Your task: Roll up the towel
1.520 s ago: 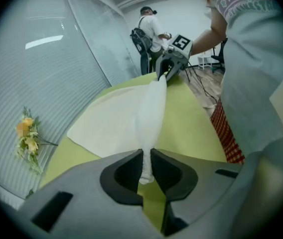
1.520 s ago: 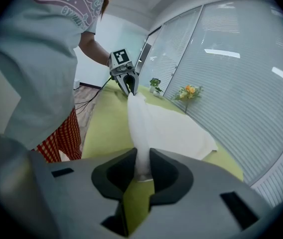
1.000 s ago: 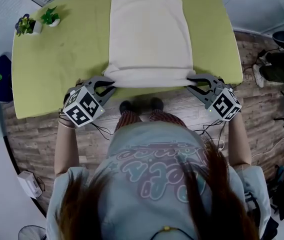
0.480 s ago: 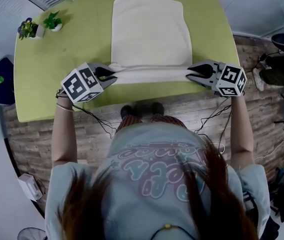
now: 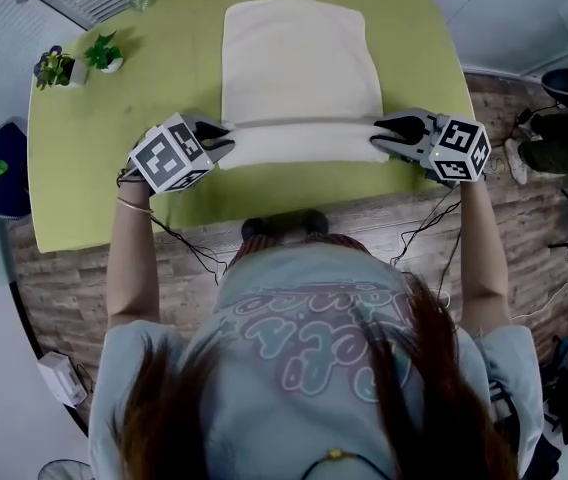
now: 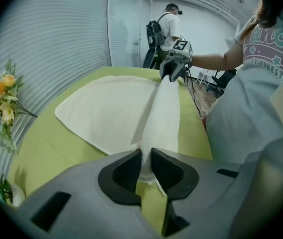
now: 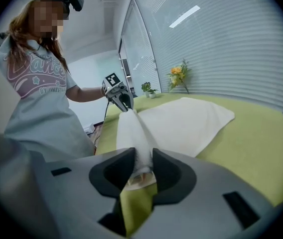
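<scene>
From the head view, we see the towel [image 5: 299,68] lying flat on the green table [image 5: 104,168]. Its near edge is turned into a roll [image 5: 299,144] that runs crosswise. The left gripper [image 5: 226,140] meets the left end of that roll, and the right gripper [image 5: 376,136] meets the right end. Two small potted plants [image 5: 105,52] stand well to the left of the towel, by the table's far left corner.

In the left gripper view, our jaws pinch the roll's end, with cloth pressed between both pads. The roll stretches away to the right gripper [image 6: 170,74] at its far end, and the flat part of the towel lies to its left. A spray of flowers [image 6: 4,91] sits far left of the towel.

In the right gripper view, the jaws have just been opening, yet the roll's end sits between them and touches both pads. The flat towel spreads to the right of the roll, and the left gripper [image 7: 124,99] grips the far end.
</scene>
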### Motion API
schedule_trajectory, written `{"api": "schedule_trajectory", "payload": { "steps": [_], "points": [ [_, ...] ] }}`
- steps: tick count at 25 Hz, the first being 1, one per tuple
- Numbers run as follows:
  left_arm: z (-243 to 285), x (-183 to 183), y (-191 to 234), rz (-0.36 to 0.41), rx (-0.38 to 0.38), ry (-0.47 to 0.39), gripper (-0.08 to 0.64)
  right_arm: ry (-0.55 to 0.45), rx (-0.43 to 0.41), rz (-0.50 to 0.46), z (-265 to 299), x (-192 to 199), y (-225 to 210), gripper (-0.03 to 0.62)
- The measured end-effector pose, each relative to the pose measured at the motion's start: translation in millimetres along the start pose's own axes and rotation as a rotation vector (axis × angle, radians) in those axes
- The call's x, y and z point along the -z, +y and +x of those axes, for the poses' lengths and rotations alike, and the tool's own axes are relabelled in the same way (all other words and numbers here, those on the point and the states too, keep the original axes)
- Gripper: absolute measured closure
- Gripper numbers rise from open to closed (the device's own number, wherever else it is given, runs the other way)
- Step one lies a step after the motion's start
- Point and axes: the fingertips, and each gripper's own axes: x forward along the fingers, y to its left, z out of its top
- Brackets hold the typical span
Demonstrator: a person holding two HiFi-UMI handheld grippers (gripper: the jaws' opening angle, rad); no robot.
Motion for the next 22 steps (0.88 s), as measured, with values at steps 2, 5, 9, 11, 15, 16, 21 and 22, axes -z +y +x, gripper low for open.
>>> {"api": "schedule_trajectory", "payload": {
  "steps": [2,5,9,11,15,16,21,22],
  "points": [
    [2,-2,5,0.012,-0.02,0.004,0.499,0.002,0.021,-0.004,1,-1,-7,0.477],
    [3,-4,12,0.025,-0.05,-0.001,0.486,0.014,0.052,-0.019,3,0,-14,0.476],
    [4,-7,26,0.044,-0.139,-0.027,0.414,0.007,0.13,-0.072,4,-1,-23,0.472],
    [5,-8,30,0.041,-0.17,-0.047,0.407,-0.003,0.174,-0.093,4,0,-26,0.471],
    [5,-9,30,0.008,-0.209,-0.092,0.406,-0.035,0.235,-0.108,0,1,-26,0.47],
    [3,-9,30,-0.003,-0.221,-0.106,0.406,-0.042,0.254,-0.116,-1,0,-27,0.465],
    [-12,-9,34,-0.074,-0.325,-0.233,0.405,-0.045,0.386,-0.238,-7,-10,-25,0.433],
    [-16,-10,34,-0.089,-0.352,-0.264,0.405,-0.05,0.405,-0.267,-8,-14,-23,0.43]
  ]
}}
